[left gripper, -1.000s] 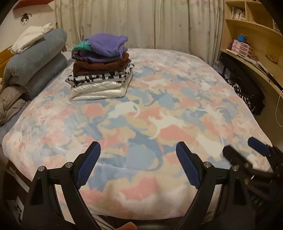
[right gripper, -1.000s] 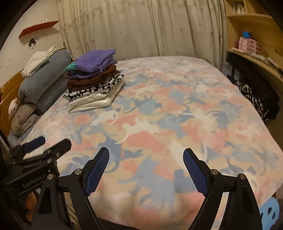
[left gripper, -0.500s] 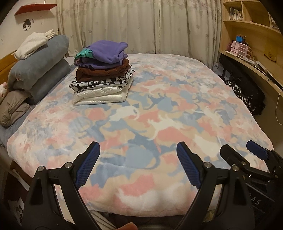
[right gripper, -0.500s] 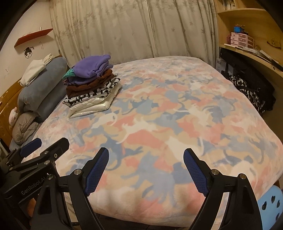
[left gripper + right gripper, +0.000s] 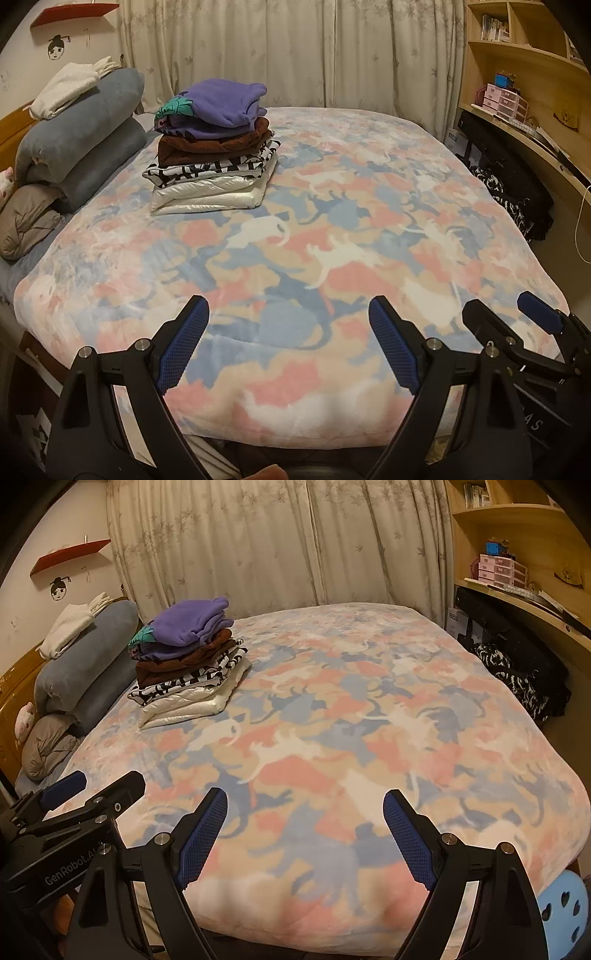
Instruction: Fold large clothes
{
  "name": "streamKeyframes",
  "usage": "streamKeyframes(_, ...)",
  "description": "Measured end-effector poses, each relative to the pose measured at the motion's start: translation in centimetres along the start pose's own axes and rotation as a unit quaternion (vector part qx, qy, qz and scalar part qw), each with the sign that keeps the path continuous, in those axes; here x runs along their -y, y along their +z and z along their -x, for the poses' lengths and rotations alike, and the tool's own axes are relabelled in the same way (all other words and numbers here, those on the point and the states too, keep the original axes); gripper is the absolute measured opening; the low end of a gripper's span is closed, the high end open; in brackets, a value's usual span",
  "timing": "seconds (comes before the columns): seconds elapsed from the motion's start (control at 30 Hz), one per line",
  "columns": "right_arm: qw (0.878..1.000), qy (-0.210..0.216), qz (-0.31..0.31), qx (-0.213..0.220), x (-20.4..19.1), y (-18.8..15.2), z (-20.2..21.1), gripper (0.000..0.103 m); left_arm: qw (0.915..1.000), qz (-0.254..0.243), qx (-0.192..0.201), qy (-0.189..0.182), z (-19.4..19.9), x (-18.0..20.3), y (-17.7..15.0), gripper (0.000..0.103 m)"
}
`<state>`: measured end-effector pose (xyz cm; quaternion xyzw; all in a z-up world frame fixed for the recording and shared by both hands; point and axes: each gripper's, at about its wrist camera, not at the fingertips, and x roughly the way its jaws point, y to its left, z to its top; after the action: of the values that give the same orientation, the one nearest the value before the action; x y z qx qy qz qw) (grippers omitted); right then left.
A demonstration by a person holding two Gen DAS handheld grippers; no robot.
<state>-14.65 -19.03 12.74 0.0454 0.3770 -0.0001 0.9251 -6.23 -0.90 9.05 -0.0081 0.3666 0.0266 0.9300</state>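
Both grippers — left gripper (image 5: 288, 339) and right gripper (image 5: 304, 834) — tilt downward over the pastel cat-print blanket (image 5: 332, 221), fingers wide, holding nothing.

Dim, warm indoor light; soft shadows; strong fisheye bending and dark vignette at edges; focus mostly sharp.

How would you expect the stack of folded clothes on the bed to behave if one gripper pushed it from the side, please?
The stack of folded clothes would probably shear rather than slide whole: its layers already sit offset. The purple top piece looks loosely bunched, so it would likely topple first. The shiny white bottom garment seems slippery, though the fleecy bedspread may drag on it.
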Motion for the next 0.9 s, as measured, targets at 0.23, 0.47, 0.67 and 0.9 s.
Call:
streamKeyframes(0.23, 1.0, 0.001, -0.001, -0.001, 0.0, 0.1, 0.0, 0.087, 1.0, 0.002, -0.007, 0.003, -0.4, 0.0, -0.1, 0.087)
streamKeyframes(0.47, 1.0, -0.001, 0.0, -0.001, 0.1, 0.0, -0.1, 0.087, 0.9999, 0.006, -0.014, 0.0, -0.9, 0.2, -0.2, 0.087)
streamKeyframes(0.67, 1.0, 0.0, -0.001, -0.002, 0.1, 0.0, -0.1, 0.087, 0.9999, 0.007, -0.015, 0.001, -1.0, 0.1, -0.2, 0.087)
streamKeyframes(0.9, 1.0, 0.0, 0.0, -0.002, 0.1, 0.1, -0.1, 0.087, 0.9999, 0.006, -0.015, 0.001, -1.0, 0.1, -0.2, 0.087)
